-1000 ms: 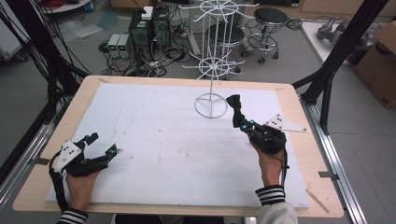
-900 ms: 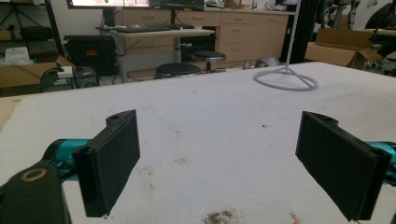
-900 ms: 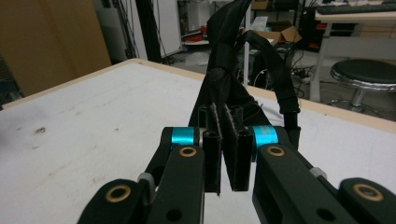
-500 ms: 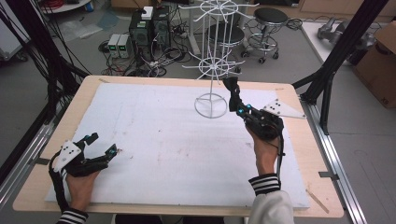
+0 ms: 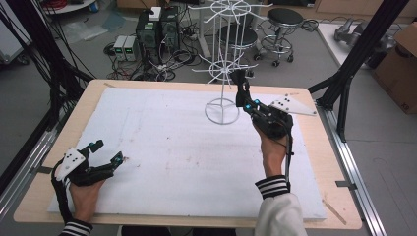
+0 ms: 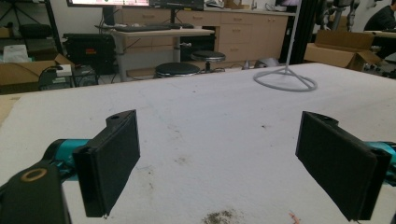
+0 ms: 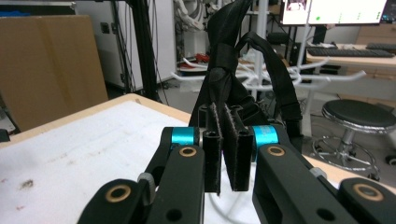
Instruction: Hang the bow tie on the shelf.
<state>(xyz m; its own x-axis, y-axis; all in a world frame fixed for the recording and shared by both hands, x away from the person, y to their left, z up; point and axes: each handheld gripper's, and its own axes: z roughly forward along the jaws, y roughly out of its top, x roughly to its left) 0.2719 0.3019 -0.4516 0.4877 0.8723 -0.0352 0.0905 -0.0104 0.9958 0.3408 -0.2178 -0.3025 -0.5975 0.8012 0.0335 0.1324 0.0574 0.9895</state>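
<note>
A white wire rack (image 5: 223, 73) stands on its ring base at the back middle of the table. My right gripper (image 5: 242, 101) is raised just right of the rack and points up at its lower arms. It is shut on a knotted black fabric strap (image 5: 240, 79). In the right gripper view the strap (image 7: 224, 56) rises from between the closed pads (image 7: 212, 154), with the rack's arms (image 7: 327, 77) behind it. My left gripper (image 5: 107, 151) rests low at the near left, open, with nothing between its pads (image 6: 112, 158). The rack's base (image 6: 285, 80) lies far ahead of it.
A white foam sheet (image 5: 162, 142) covers the wooden table (image 5: 324, 162). Black frame posts (image 5: 364, 54) stand at both back corners. On the floor beyond are stools (image 5: 285, 19), computer boxes (image 5: 157, 27) and a cardboard box (image 5: 401, 64).
My right gripper has risen and moved back toward the rack, carrying the black strap up beside the lower arms. The left gripper has stayed where it was.
</note>
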